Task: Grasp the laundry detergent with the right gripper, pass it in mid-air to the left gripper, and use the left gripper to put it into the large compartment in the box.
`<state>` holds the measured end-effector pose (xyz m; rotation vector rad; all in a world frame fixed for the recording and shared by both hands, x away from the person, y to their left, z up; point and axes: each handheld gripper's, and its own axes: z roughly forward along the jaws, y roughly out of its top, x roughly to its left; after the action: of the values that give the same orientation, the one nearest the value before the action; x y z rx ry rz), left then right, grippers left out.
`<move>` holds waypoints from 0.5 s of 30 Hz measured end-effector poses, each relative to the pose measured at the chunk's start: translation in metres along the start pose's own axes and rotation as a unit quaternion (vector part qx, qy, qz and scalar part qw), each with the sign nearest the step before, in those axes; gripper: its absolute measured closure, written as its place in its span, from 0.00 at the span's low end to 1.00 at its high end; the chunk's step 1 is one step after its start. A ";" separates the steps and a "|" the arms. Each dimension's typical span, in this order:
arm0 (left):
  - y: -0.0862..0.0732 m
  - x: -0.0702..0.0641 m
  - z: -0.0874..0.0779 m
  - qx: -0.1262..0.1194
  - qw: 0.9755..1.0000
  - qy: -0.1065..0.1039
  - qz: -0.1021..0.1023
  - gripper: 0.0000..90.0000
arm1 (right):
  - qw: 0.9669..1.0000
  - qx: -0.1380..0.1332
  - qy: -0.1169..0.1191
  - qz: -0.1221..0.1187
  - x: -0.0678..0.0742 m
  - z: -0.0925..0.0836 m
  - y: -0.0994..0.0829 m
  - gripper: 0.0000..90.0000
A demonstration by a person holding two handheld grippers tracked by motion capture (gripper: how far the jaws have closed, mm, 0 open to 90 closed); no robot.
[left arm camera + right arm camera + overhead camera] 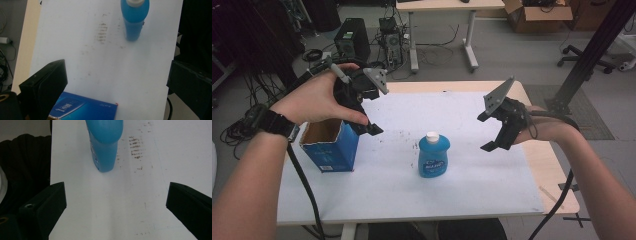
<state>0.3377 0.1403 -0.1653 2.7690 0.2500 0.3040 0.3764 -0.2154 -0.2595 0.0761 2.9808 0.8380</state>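
Observation:
A blue bottle (433, 156) with a white cap stands upright in the middle of the white sheet (412, 115). To its left stands an open blue box (330, 146). My left gripper (369, 112) hovers above the box's right edge, open and holding nothing. In the left gripper view its jaws (117, 85) stand wide apart, with the box's side (85, 108) below and the bottle (135, 22) farther off. My right gripper (487, 132) hangs open to the right of the bottle, apart from it. The right gripper view looks past its spread gripper (116, 202) at the bottle (105, 147).
The sheet covers a wooden table (547, 165) whose bare edge shows at the right and back. Dark smudges (404, 134) mark the sheet behind the bottle. Beyond the table are computer cases (352, 37), cables, another table's legs (471, 45) and a black frame post (587, 55).

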 end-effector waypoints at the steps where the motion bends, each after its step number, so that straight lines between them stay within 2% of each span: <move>1: 0.000 0.000 0.000 0.001 1.000 -0.001 0.000 0.04 | 1.000 -0.001 -0.001 -0.002 0.000 0.001 0.000 0.03; 7: -0.001 -0.002 -0.002 -0.001 1.000 0.001 -0.002 0.04 | 1.000 -0.019 0.001 -0.006 0.000 0.007 0.003 0.03; 15: -0.006 -0.004 -0.003 -0.004 1.000 0.002 -0.006 0.04 | 0.999 -0.051 0.008 -0.004 -0.002 0.025 0.003 0.03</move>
<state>0.3327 0.1457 -0.1654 2.7590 0.2669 0.3071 0.3794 -0.2002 -0.2788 0.0549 2.9447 0.9920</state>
